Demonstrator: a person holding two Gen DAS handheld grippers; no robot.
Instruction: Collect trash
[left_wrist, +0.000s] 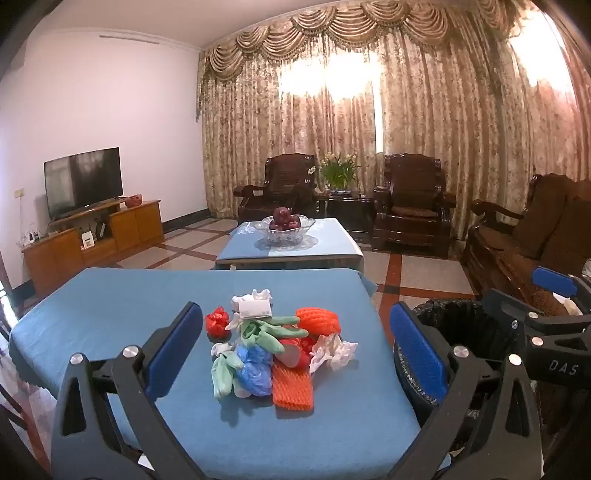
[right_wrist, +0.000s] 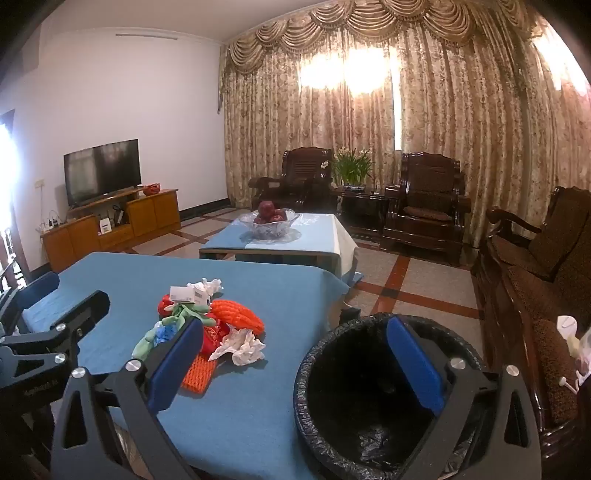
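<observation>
Trash pile on the blue table, both tongs empty

The trash pile (left_wrist: 273, 350) sits mid-table on the blue cloth (left_wrist: 110, 314): orange foam netting (left_wrist: 317, 320), crumpled tissue (left_wrist: 332, 350), green and blue bags, a small white box (left_wrist: 255, 308). My left gripper (left_wrist: 295, 347) hangs just near of it, jaws wide, gripping nothing. My right gripper (right_wrist: 295, 358) is just as wide and empty. The black-lined bin (right_wrist: 369, 398) stands right of the table.

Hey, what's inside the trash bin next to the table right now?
The trash bin is lined with a black bag, crinkled at the bottom. No trash shows inside it. The right gripper's fingers cover part of the inside, so that part can't be checked.
</observation>
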